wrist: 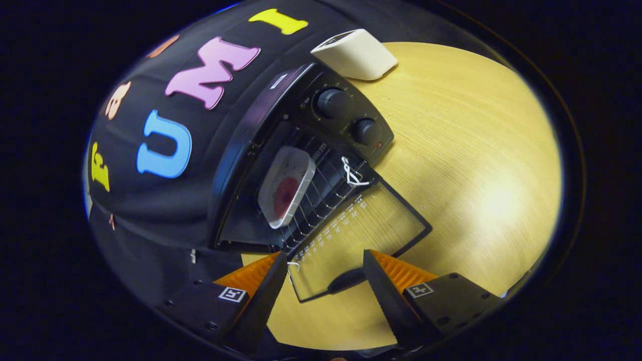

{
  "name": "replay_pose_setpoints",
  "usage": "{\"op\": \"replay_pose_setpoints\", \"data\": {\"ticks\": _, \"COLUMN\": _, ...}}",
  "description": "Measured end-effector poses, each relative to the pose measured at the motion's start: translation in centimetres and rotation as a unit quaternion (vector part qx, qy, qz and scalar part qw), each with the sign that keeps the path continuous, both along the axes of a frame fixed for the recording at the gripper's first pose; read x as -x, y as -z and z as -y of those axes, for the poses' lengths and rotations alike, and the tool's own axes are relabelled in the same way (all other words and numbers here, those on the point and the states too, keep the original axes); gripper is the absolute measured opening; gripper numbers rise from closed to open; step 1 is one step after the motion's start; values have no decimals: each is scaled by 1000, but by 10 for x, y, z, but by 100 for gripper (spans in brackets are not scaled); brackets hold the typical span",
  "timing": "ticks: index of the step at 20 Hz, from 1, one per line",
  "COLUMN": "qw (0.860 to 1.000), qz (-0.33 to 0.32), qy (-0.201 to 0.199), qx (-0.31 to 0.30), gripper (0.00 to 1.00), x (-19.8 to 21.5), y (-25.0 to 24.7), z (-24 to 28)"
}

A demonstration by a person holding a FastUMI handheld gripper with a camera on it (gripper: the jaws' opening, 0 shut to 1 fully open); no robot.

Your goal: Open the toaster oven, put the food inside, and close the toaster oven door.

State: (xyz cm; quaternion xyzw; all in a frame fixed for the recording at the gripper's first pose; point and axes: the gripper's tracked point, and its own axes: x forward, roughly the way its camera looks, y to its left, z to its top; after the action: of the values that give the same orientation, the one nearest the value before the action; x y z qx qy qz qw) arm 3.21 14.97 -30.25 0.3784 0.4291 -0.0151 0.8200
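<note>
The black toaster oven (pixel 261 150) stands against the booth wall with its glass door (pixel 366 220) swung fully down, level over the wooden table (pixel 476 175). On the wire rack inside rests a white tray (pixel 296 168) holding a round red piece of food (pixel 286 195). My gripper (pixel 326 255) is open, its fingers spread on either side of the door's outer edge. The dark door handle (pixel 346 281) lies between the fingers without either one pressing on it.
Two black knobs (pixel 332 103) (pixel 367 131) sit on the oven's control panel beside the cavity. A white string (pixel 351 173) is tied at the rack's corner near the hinge. A white box (pixel 356 54) stands on the table beyond the oven.
</note>
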Motion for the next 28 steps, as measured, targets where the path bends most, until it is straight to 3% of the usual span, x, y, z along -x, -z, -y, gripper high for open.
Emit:
{"op": "replay_pose_setpoints", "data": {"ticks": 3, "qw": 994, "qz": 7, "qy": -86, "qx": 67, "gripper": 99, "x": 27, "y": 11, "z": -2}}
{"op": "replay_pose_setpoints", "data": {"ticks": 7, "qw": 970, "qz": 18, "qy": -183, "qx": 158, "gripper": 99, "x": 59, "y": 28, "z": -6}}
{"op": "replay_pose_setpoints", "data": {"ticks": 13, "qw": 930, "qz": 29, "qy": -258, "qx": 258, "gripper": 99, "x": 70, "y": 56, "z": -23}}
{"op": "replay_pose_setpoints", "data": {"ticks": 16, "qw": 911, "qz": 23, "qy": -268, "qx": 312, "gripper": 99, "x": 65, "y": 73, "z": -22}}
{"op": "replay_pose_setpoints", "data": {"ticks": 18, "qw": 906, "qz": 23, "qy": -267, "qx": 327, "gripper": 100, "x": 59, "y": 82, "z": -26}}
{"op": "replay_pose_setpoints", "data": {"ticks": 23, "qw": 908, "qz": 29, "qy": -244, "qx": 339, "gripper": 100, "x": 37, "y": 92, "z": -31}}
{"op": "replay_pose_setpoints", "data": {"ticks": 28, "qw": 919, "qz": 23, "qy": -205, "qx": 337, "gripper": 99, "x": 35, "y": 93, "z": -32}}
